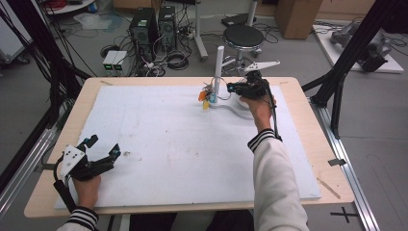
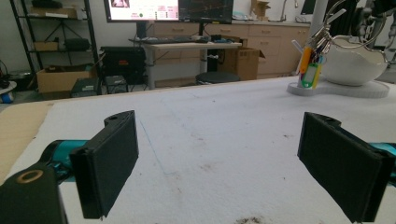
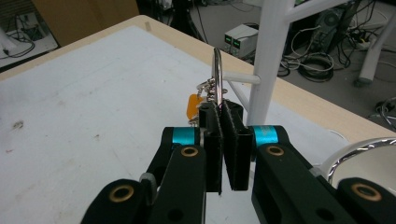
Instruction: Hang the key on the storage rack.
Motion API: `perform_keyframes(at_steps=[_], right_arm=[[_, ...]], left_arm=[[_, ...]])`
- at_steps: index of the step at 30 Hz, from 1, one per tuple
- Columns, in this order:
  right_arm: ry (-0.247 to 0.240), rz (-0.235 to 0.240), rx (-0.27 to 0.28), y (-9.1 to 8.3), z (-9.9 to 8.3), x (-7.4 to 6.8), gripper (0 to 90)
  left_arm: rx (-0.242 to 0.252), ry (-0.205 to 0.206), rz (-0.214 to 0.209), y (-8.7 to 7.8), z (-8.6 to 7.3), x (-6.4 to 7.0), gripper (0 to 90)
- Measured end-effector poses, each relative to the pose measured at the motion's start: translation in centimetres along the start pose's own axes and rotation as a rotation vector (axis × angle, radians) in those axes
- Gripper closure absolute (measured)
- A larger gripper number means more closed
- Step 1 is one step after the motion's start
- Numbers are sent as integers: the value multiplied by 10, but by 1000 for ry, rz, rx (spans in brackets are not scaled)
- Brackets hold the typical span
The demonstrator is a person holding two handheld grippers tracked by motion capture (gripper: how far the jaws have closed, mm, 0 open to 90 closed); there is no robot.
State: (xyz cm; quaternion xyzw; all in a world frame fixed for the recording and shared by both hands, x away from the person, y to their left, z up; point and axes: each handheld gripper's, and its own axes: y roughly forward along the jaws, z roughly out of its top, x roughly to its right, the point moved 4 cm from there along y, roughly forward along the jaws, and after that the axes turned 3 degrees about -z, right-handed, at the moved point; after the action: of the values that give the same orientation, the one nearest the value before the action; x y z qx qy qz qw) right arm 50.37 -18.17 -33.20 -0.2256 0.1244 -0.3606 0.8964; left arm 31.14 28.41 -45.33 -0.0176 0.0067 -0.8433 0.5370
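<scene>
A stained white sheet point(image 1: 168, 139) is spread over the wooden table point(image 1: 308, 103). A metal key ring point(image 3: 217, 77) is pinched by the right gripper point(image 3: 223, 122); the left gripper point(image 2: 233, 158) is held wide apart, empty. Computers point(image 1: 153, 24) are stacked behind.

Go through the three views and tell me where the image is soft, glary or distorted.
High view: even light, slightly soft, faint shadow under the left claw. Left gripper view: wide-angle stretch, the near black jaws blurred, the key bunch sharper. Right gripper view: the right claw clamps a metal ring that carries a bright glint, and the background is soft.
</scene>
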Motion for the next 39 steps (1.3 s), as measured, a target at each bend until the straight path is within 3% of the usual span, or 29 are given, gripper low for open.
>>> perform_keyframes(at_steps=[14, 24, 26, 32, 34, 39], right_arm=[[53, -23, -1, 21, -7, 9, 879], [82, -33, 8, 25, -9, 11, 861], [85, -27, 31, 24, -8, 12, 829], [53, -68, -5, 20, -9, 12, 670], [50, -78, 14, 17, -9, 10, 603], [66, -82, 38, 7, -12, 5, 285]], left_arm=[[-8, 2, 0, 1, 0, 0, 127], [-9, 3, -1, 1, 0, 0, 127], [-9, 4, 1, 1, 0, 0, 127], [-4, 5, -1, 1, 0, 0, 128], [-3, 3, 2, 0, 0, 0, 127], [6, 11, 2, 0, 0, 1, 128]])
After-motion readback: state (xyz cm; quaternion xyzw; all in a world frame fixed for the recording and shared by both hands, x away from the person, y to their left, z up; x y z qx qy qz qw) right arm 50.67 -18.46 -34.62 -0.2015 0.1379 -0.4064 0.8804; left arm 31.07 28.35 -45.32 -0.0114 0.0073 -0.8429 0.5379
